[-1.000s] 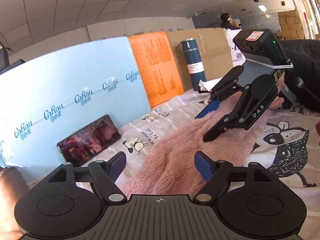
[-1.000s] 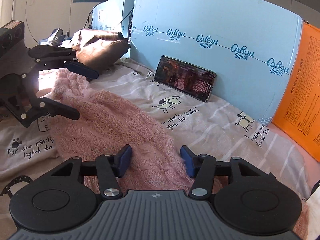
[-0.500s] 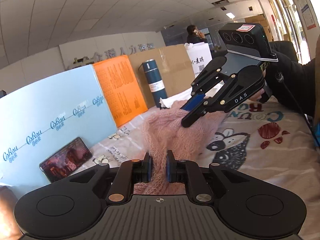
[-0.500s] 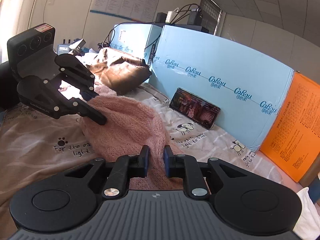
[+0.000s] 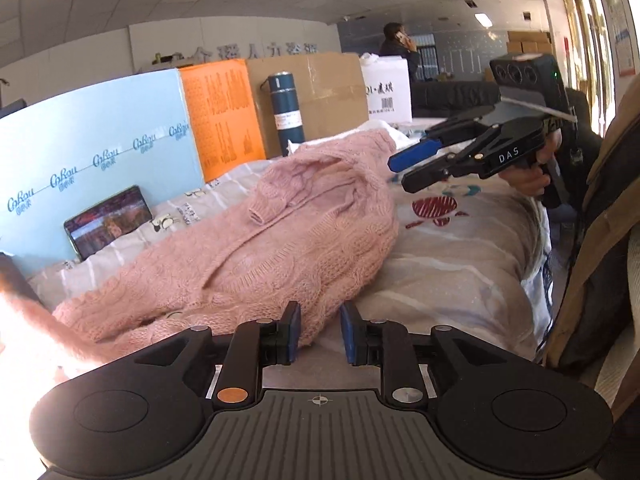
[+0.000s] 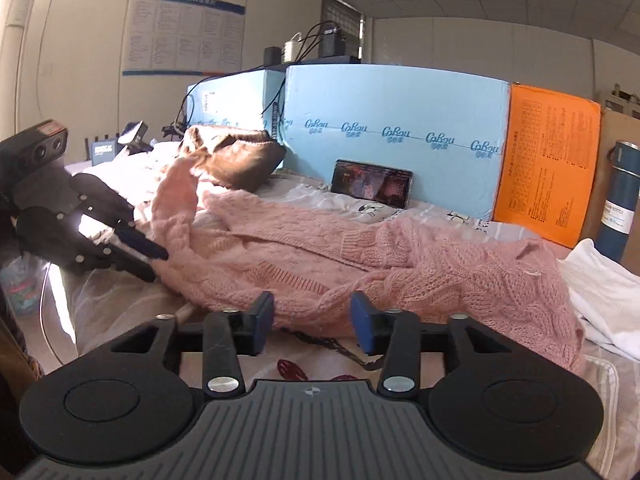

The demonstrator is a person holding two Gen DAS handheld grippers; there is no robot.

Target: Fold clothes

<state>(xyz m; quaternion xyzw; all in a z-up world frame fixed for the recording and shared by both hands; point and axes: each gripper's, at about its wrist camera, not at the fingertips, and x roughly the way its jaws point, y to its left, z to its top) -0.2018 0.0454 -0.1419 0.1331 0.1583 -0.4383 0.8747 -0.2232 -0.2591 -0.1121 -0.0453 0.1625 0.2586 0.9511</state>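
Pink sweater point(image 5: 280, 240) let go, lying in a heap on the printed bedsheet point(image 5: 440, 256).

Both grippers' jaws have just been opening and hold nothing: the left gripper point(image 5: 319, 332) stands narrowly parted at the sweater's near hem, the right gripper point(image 6: 313, 317) wider, just short of the sweater. A phone point(image 6: 372, 184) leans behind the sweater.

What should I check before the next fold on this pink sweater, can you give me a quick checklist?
1. Left gripper free of knit: ok, jaws have just been opening, nothing pinched.
2. Right gripper free: ok, jaws just opened, nothing pinched.
3. Pink sweater lying flat: not ok, bunched and wrinkled.
4. Sleeve cuff tucked in: not ok, lying loose on top.
5. Phone clear of the sweater: ok.
6. White cloth clear: not ok, touching the sweater's edge.
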